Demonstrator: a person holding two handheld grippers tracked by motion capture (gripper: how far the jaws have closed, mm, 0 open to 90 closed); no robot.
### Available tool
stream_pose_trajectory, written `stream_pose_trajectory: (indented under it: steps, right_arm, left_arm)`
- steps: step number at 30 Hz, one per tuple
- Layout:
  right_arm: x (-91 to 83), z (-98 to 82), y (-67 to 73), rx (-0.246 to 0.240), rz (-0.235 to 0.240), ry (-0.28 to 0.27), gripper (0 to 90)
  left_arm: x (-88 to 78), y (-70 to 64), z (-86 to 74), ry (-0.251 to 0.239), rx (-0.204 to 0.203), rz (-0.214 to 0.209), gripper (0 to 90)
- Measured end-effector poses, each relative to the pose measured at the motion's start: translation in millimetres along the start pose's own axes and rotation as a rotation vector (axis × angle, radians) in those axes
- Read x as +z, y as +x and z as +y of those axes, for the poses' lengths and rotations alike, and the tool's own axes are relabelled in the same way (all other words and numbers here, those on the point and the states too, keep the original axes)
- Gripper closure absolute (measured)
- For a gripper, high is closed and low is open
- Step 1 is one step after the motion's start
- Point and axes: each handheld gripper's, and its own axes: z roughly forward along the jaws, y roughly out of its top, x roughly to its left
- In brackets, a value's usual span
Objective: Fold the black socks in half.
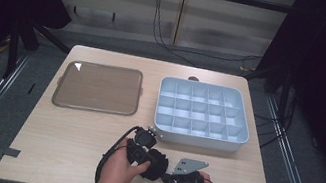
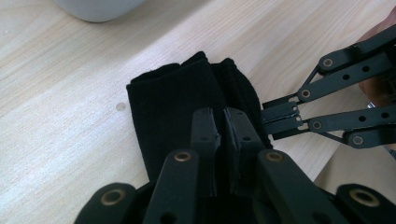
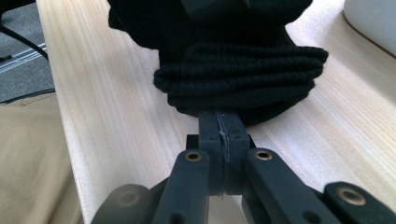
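Both grippers pinch the black knit cloth (image 1: 157, 164) on the counter (image 1: 67, 130) — left gripper (image 2: 223, 128) fingers clamped on its fold; right gripper (image 3: 220, 123) fingers nipping its edge.

Open tabletop (image 1: 67, 130) along the left edge; compartment box (image 1: 202, 114) and tray (image 1: 98, 87) block the far edge.

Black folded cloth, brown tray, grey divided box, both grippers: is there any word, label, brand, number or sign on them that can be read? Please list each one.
None: no readable text shows on the black folded cloth, the brown tray, the grey divided box, the left gripper or the right gripper.
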Motion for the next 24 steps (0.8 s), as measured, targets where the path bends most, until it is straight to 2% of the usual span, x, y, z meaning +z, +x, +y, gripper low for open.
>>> stream_pose_trajectory:
  steps: [10,12,13,15,18,21,24]
  right_arm:
    - [0.1,0.0,-0.3,-0.003,-0.001,-0.003,89.8]
    - [0.1,0.1,-0.4,-0.003,-0.001,-0.002,89.9]
    - [0.2,0.2,-0.2,-0.001,-0.001,-0.003,89.9]
    - [0.2,0.2,-0.3,-0.001,0.0,-0.003,89.9]
    - [0.2,0.2,-0.4,0.0,0.002,-0.003,89.9]
    - [0.3,0.2,-0.1,-0.002,-0.002,-0.004,89.9]
    - [0.1,0.1,-0.1,0.004,0.001,-0.001,89.8]
  left_arm:
    - [-1.8,-5.5,4.0,0.001,0.021,0.002,83.0]
    - [-1.4,-6.1,4.5,0.002,0.021,-0.001,82.8]
    - [-0.5,-8.5,5.6,-0.003,0.023,-0.022,82.5]
    - [0.2,-11.0,6.4,-0.002,0.032,-0.021,81.6]
    - [6.3,-14.3,9.3,0.011,0.046,-0.006,81.4]
    - [12.7,-10.9,9.4,0.009,0.026,-0.018,81.5]
    - [15.1,-12.6,9.4,0.017,0.036,-0.011,81.5]
